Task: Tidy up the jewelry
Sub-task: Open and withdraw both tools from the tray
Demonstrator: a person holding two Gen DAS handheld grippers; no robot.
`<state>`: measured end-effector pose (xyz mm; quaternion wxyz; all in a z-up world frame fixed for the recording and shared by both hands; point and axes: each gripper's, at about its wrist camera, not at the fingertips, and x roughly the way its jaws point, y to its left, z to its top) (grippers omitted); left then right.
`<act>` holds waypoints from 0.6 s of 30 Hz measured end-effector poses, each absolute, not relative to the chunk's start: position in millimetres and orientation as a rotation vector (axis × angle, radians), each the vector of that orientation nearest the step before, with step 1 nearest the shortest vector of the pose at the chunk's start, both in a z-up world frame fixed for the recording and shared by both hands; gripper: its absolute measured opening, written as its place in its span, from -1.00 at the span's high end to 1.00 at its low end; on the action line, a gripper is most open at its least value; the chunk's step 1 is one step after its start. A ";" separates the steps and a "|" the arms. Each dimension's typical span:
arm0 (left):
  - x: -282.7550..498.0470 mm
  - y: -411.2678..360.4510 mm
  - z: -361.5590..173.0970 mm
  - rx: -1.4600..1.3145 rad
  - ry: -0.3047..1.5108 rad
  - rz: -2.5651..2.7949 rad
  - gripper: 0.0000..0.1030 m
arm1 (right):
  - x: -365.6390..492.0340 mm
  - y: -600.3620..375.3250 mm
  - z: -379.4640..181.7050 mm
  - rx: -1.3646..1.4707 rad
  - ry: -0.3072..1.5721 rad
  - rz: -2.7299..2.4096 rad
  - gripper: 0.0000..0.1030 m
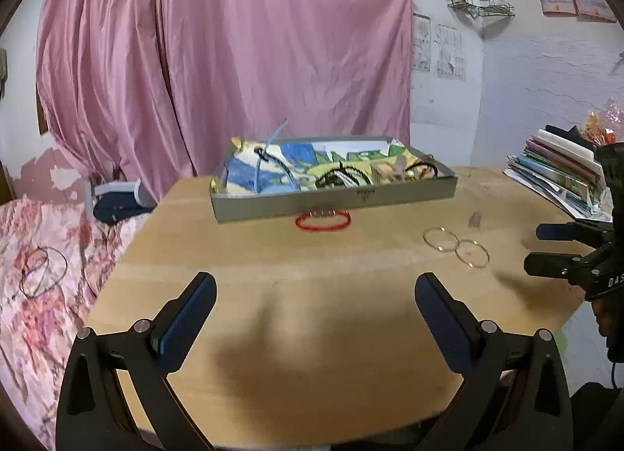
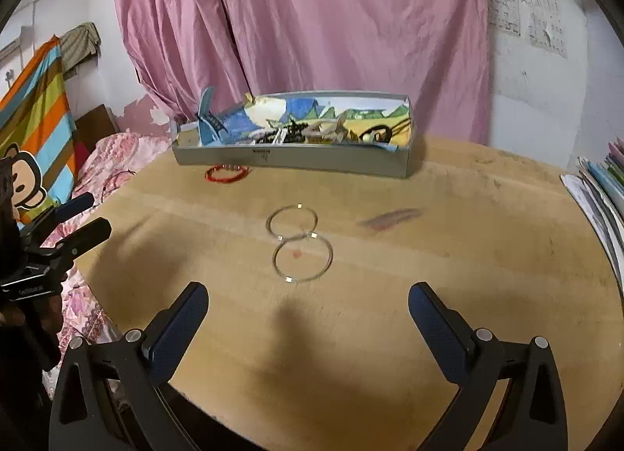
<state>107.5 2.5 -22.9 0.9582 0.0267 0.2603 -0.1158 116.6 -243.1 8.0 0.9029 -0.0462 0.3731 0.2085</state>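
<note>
Left tongs (image 1: pixel 315 308): spread wide, holding nothing, above the bare near part of the table (image 1: pixel 273 334).
Right tongs (image 2: pixel 308 310): also wide apart and empty, just short of the two bangles (image 2: pixel 298 242).
Bangles: flat on the table, thin rings that look to be touching or overlapping.
Red bracelet (image 1: pixel 323 221): on the table against the front wall of the tray (image 1: pixel 335 199).
Step, as I judge it: pick up a bangle and put it in the tray.
Doing it well: come down low, close across one rim only, lift clear of the other ring.
Left view only: stacked papers (image 1: pixel 557 174) on the right edge.
Right view only: striped cloth (image 2: pixel 35 107).
</note>
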 end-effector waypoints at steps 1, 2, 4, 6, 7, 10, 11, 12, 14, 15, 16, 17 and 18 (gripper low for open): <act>105.7 2.5 -24.2 0.050 0.531 -0.235 -0.93 | 114.6 -242.5 7.3 -0.098 0.773 0.431 -1.00; 104.1 2.9 -25.1 0.046 0.532 -0.234 -0.93 | 113.3 -241.8 6.5 -0.100 0.775 0.430 -1.00; 101.7 3.1 -27.1 0.044 0.538 -0.230 -0.93 | 110.4 -241.5 4.8 -0.103 0.777 0.428 -1.00; 102.3 4.5 -28.6 0.045 0.552 -0.223 -0.93 | 110.2 -241.1 2.5 -0.109 0.781 0.420 -1.00; 103.7 5.2 -29.6 0.047 0.562 -0.217 -0.93 | 110.3 -241.2 1.3 -0.114 0.784 0.415 -1.00; 111.0 8.9 -32.0 0.040 0.590 -0.204 -0.93 | 110.9 -240.8 -2.1 -0.124 0.792 0.404 -1.00; 113.4 10.6 -32.7 0.034 0.597 -0.203 -0.93 | 112.1 -241.2 -3.4 -0.126 0.794 0.399 -1.00; 116.5 12.1 -32.9 0.031 0.605 -0.201 -0.93 | 113.4 -241.7 -4.7 -0.124 0.796 0.398 -1.00; 124.1 14.2 -32.5 0.034 0.620 -0.202 -0.93 | 115.7 -243.2 -6.2 -0.116 0.799 0.401 -1.00; 127.2 14.6 -32.5 0.040 0.624 -0.203 -0.93 | 117.4 -243.8 -6.9 -0.112 0.802 0.402 -1.00; 131.5 14.2 -31.9 0.051 0.630 -0.202 -0.93 | 119.2 -244.0 -7.5 -0.111 0.805 0.402 -1.00; 135.4 13.7 -31.5 0.056 0.638 -0.203 -0.93 | 120.8 -243.7 -7.8 -0.112 0.808 0.405 -1.00; 140.4 13.4 -30.8 0.060 0.650 -0.213 -0.93 | 123.0 -243.3 -7.8 -0.117 0.810 0.409 -1.00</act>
